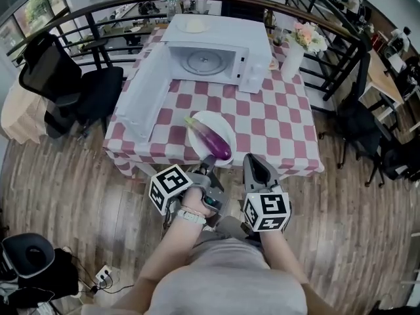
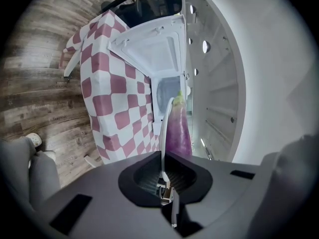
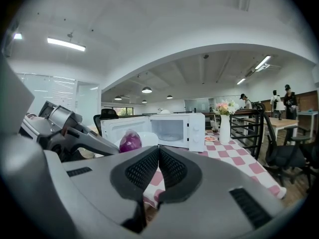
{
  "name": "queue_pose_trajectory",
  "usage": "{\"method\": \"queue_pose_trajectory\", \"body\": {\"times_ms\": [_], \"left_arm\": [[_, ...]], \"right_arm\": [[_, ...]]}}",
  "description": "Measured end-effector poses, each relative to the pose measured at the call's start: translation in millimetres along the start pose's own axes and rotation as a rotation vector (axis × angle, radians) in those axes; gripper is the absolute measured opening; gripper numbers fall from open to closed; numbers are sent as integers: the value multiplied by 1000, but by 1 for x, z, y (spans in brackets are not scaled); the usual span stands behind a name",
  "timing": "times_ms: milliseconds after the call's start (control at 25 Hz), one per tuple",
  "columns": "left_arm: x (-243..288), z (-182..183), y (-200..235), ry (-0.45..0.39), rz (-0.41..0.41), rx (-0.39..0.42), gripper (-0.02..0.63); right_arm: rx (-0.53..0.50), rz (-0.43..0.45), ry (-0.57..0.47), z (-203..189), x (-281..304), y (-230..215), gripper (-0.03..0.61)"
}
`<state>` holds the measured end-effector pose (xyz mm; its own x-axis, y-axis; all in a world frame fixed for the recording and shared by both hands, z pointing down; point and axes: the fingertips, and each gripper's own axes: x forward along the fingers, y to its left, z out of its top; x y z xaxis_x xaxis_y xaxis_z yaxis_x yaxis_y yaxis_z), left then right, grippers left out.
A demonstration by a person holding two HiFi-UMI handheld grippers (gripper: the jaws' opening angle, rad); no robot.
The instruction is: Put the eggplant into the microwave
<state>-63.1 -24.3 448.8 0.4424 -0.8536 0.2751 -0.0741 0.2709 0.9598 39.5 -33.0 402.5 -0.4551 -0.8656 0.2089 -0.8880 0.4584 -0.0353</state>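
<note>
1. The eggplant (image 1: 211, 140) is not in the microwave (image 1: 223, 41) yet. It lies on a white plate (image 1: 220, 120) at the near edge of the surface (image 1: 282, 123).
2. The microwave door (image 1: 147, 90) is open (one job less). What is left is to carry the eggplant across and put it inside.
3. The left tool (image 1: 206, 166) is pinching the rim of the plate. The right tool (image 1: 254, 157) is pressed together with nothing in it.
4. The eggplant lies flat and slanted. Its green stem end points toward the far left corner, and its fat purple end points toward the near edge.
</note>
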Motion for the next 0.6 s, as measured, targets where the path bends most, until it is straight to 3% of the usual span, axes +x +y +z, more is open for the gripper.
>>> {"method": "queue_pose_trajectory", "body": {"times_ms": [600], "left_arm": [[53,50,-4,0,6,-12,18]], "right_arm": [[0,27,35,-2,69,-16,26]]}}
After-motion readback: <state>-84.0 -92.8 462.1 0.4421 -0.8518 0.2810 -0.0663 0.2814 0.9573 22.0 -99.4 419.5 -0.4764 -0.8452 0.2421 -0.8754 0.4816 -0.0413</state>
